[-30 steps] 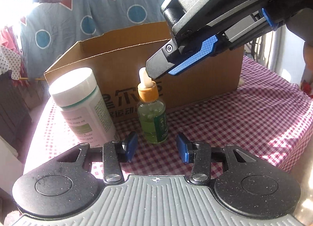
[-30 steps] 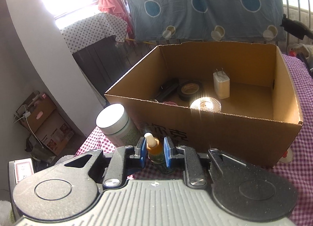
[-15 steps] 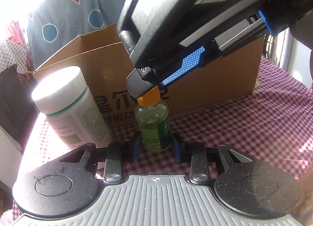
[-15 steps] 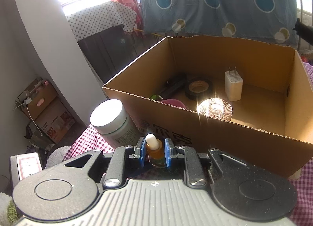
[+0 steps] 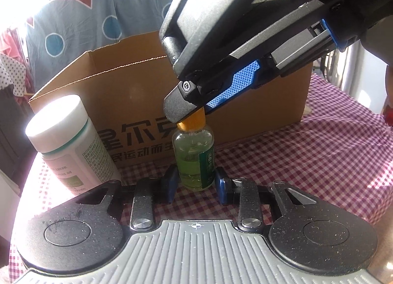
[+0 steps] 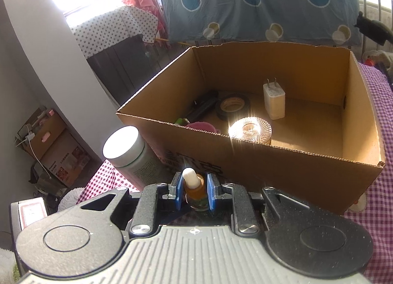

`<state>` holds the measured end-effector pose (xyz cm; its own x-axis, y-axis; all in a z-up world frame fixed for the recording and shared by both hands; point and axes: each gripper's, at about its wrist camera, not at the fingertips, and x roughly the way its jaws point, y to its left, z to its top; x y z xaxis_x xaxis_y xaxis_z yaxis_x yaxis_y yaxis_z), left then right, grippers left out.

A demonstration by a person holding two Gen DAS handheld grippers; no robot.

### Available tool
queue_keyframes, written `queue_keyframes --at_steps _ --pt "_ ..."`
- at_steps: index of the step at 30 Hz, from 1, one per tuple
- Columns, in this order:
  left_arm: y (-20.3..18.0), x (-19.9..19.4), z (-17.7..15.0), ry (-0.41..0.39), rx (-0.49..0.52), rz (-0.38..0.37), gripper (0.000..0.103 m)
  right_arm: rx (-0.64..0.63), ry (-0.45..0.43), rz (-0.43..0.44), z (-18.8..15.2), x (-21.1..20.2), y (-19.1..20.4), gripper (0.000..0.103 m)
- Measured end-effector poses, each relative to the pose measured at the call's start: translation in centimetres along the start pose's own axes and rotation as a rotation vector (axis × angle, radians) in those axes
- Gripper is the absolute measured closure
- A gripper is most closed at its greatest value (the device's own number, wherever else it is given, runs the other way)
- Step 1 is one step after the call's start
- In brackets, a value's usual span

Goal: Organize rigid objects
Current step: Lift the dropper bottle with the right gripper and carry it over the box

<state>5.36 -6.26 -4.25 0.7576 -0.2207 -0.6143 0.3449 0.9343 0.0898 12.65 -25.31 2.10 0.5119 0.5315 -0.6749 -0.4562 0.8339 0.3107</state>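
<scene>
The dropper bottle [image 5: 194,158] stands upright on the checked tabletop [image 5: 307,158] before the cardboard box [image 5: 127,97]. The right gripper [image 6: 195,189] pinches its orange cap; the left gripper [image 5: 194,183] has just closed its fingers around its base.

left gripper [image 5: 194,183] jaws just closed in from wide open, now flanking the dropper bottle [image 5: 194,158] base; right gripper [image 5: 181,114] slid down from the bulb over its orange cap.

Left gripper [image 5: 194,183] has just closed its fingers low down; right gripper [image 6: 195,192] angles downward, fingers clamped.
</scene>
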Motion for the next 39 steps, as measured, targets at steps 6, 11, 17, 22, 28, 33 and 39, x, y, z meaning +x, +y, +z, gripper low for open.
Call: queue_keyframes --at_steps 6,11,17,22,28,33,39 --pt "-0.7 -2.9 1.7 -0.021 0.043 0.026 0.072 0.009 -0.025 0.013 0.7 -3.2 0.9 0.081" --pt "-0.8 -5.3 5.0 -0.073 0.053 0.037 0.072 -0.015 -0.079 0.029 3.0 -6.4 1.8 0.081" --pt "-0.9 -5.0 9.8 -0.111 0.034 0.008 0.072 -0.014 -0.121 0.045 7.5 -8.6 0.0 0.081" --pt "-0.8 -1.7 13.9 -0.036 -0.039 -0.085 0.072 0.024 -0.083 0.03 11.2 -7.6 -3.9 0.081" --pt "-1.5 4.1 16.6 0.087 -0.059 -0.128 0.072 0.085 -0.008 0.02 13.7 -4.0 -9.7 0.08" --pt "-1.6 8.0 17.5 0.194 -0.079 -0.147 0.072 0.12 0.041 0.019 14.3 -0.7 -13.5 0.08" --pt "-1.0 10.5 18.7 0.288 -0.113 -0.162 0.072 0.135 0.063 0.02 14.5 1.9 -16.2 0.081"
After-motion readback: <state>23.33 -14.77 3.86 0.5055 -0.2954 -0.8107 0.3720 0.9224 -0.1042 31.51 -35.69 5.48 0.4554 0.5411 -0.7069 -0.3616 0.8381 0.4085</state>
